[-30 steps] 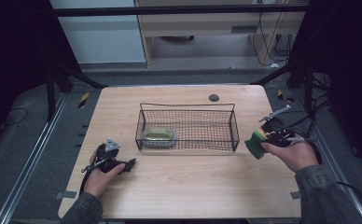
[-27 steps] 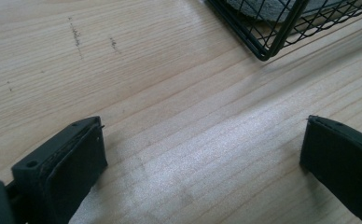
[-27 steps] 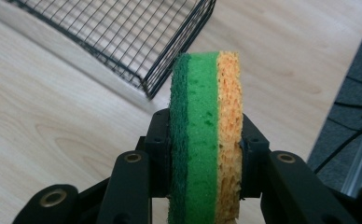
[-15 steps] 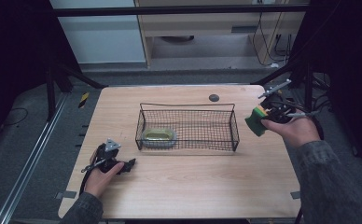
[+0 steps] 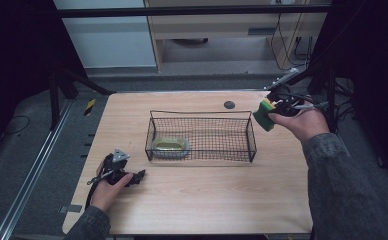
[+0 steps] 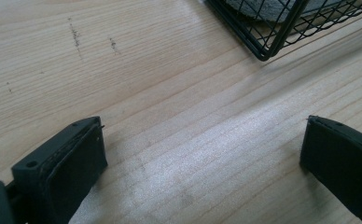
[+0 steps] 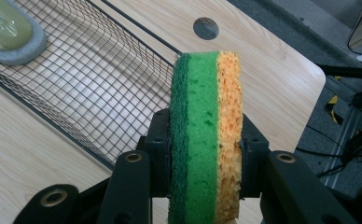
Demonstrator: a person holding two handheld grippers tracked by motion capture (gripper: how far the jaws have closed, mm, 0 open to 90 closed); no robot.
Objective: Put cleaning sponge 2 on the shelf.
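Note:
My right gripper (image 5: 269,112) (image 7: 206,140) is shut on a green and orange sponge (image 5: 264,115) (image 7: 206,135), held in the air just right of the black wire basket (image 5: 252,135) (image 7: 100,93). Both jaws press the sponge's flat sides. Inside the basket, at its left end, lies a second sponge, grey with a yellow-green top (image 5: 170,146) (image 7: 9,35). My left gripper (image 5: 134,176) (image 6: 202,158) rests on the table near the front left, open, with bare wood between its jaws. The basket's near corner (image 6: 268,46) shows just ahead of it.
A round dark hole (image 5: 229,104) (image 7: 205,28) sits in the wooden tabletop (image 5: 202,200) behind the basket. Cables and a metal frame (image 5: 332,100) crowd the right edge beyond the table. Bare wood lies in front of the basket.
My right hand has lifted the green and orange sponge and carried it away from the near side, toward the table's far right corner. The left hand has stayed put.

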